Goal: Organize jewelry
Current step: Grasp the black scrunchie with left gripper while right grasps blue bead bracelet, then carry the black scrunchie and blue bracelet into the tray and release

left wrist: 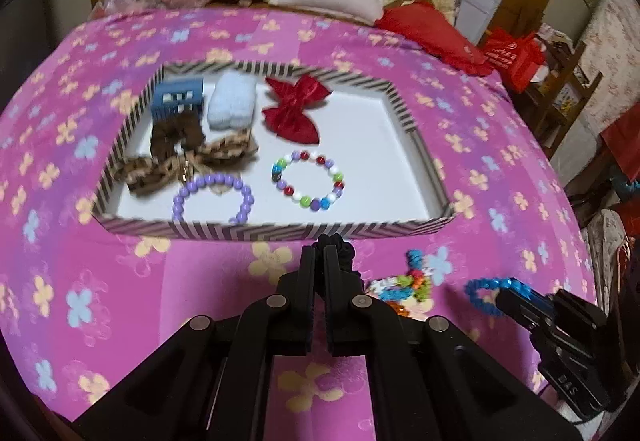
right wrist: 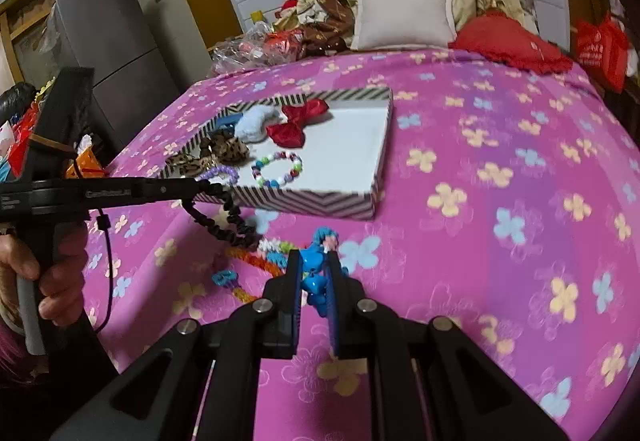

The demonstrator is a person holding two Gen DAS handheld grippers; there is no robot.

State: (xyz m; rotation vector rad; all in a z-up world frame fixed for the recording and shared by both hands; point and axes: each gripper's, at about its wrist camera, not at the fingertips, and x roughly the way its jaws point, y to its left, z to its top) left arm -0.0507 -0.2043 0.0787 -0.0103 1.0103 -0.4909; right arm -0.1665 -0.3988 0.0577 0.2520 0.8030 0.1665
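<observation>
left tool (left wrist: 319, 253): jaws pressed together, pinching a black scrunchie (left wrist: 340, 255) at the tips; tool sits just in front of the tray's near wall
black scrunchie: in right wrist view it hangs in a loop from the left tool's tip, lower end close to the bedspread; contact with the bed not clear
right tool (right wrist: 314, 261): jaws closed on a blue bead bracelet (right wrist: 312, 273); beads sit between the pads and stick out past the tips
blue bead bracelet: in left wrist view it forms a loop at the right tool's tip, right of the left tool
tray (left wrist: 280, 231): shallow, striped walls, white floor, lies flat on the bed (left wrist: 120, 281), pink flowered cover
tray contents, left side: blue clip (left wrist: 178, 97), pale blue fluffy piece (left wrist: 233, 103), brown and leopard-print bows (left wrist: 188, 157), purple bead bracelet (left wrist: 214, 197) near the front wall
tray contents, middle: red bow (left wrist: 296, 109) at the back, multicolour bead bracelet (left wrist: 308, 179) in front of it; right part of floor bare
loose on bed: multicolour bead pieces (left wrist: 404, 283) between the two tools, outside the tray
hand (right wrist: 44, 273): grips the left tool's handle, seen at left edge of right wrist view
background: pillows and folded bedding at the head of the bed, grey fridge beside it
</observation>
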